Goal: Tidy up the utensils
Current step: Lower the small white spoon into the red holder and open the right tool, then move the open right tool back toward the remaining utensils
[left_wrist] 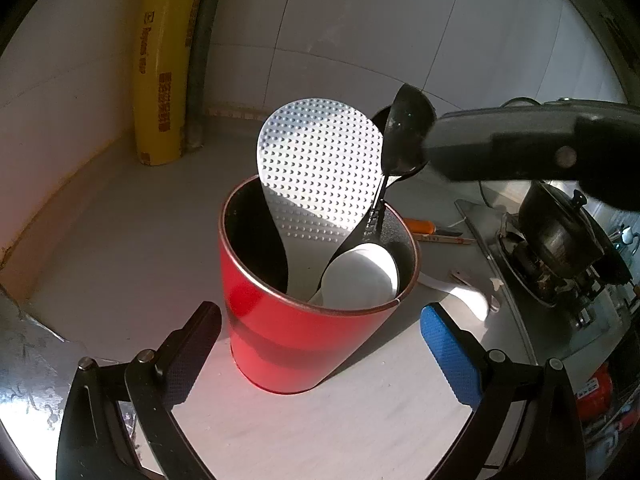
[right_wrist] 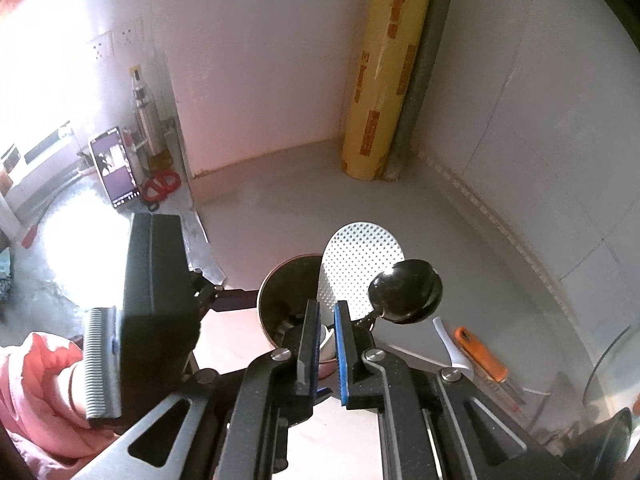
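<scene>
Red cup (left_wrist: 304, 344) holds dimpled white rice paddle (left_wrist: 320, 168), black ladle (left_wrist: 404, 136), white spoon (left_wrist: 360, 276); left jaws apart around cup, right jaws nearly together, empty; yellow roll (right_wrist: 384, 80) print unreadable

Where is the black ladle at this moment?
The black ladle stands handle-down in the red cup, at its right rim beside the white rice paddle. In the right wrist view its bowl is just right of the paddle.

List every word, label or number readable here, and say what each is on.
No text reads clearly.
Yellow roll: orange printed labels and lettering, too blurred to quote.
Phone screen: content too small to read.
Red container at the frame's edge: label illegible.
</scene>
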Tool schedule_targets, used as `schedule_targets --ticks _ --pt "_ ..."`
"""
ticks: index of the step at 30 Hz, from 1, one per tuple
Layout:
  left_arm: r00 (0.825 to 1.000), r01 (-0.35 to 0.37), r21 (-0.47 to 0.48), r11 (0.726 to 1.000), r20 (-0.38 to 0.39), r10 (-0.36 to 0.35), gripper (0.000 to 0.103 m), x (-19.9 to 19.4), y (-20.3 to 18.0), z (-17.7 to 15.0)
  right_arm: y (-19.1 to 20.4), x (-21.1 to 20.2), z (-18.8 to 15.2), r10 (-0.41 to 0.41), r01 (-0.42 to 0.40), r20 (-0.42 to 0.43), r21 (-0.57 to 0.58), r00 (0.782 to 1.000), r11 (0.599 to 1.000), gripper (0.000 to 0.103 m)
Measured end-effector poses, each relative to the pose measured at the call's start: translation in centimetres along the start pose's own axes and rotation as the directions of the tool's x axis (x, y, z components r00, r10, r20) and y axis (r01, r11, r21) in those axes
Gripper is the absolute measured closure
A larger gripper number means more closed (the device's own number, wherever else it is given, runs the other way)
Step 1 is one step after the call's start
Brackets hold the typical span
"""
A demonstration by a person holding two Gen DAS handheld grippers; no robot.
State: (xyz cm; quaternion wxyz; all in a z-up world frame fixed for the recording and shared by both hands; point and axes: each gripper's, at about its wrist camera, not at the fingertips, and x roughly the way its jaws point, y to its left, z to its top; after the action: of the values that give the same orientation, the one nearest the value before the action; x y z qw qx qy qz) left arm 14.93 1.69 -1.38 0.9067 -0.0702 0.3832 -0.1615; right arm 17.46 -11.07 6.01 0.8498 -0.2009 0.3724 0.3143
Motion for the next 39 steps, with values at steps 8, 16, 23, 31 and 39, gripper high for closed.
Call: schedule_targets --ticks 8,16,23,31,39 --pt "1.0 -0.007 0.01 1.0 -0.003 0.007 0.003 -0.2 -0.1 -0.2 -1.6 -2.7 -1.9 -0.019 0.01 0.08 0.112 0.997 0.994 0.094" --pt "1.0 -0.003 0.015 1.0 -0.01 0.003 0.003 -0.3 0.0 -0.1 -5.9 -2.2 -7.3 -0.086 0.064 0.044 0.369 0.995 0.927 0.094" --pt "1.0 -0.018 0.007 1.0 -0.016 0.019 0.003 -0.1 0.3 0.1 -8.9 -1.6 -13.1 -0.196 0.2 -0.067 0.551 0.978 0.81 0.089" --pt "0.999 -0.022 0.001 1.0 -0.048 0.022 0.003 0.9 -0.3 0.0 -10.6 -2.0 -17.4 -0.277 0.335 -0.191 0.599 0.942 0.727 0.045" --pt "0.996 -0.084 -0.051 0.995 -0.046 0.082 0.003 1.7 -0.6 0.3 -12.4 -1.8 -18.7 -0.278 0.354 -0.219 0.592 0.935 0.724 0.027"
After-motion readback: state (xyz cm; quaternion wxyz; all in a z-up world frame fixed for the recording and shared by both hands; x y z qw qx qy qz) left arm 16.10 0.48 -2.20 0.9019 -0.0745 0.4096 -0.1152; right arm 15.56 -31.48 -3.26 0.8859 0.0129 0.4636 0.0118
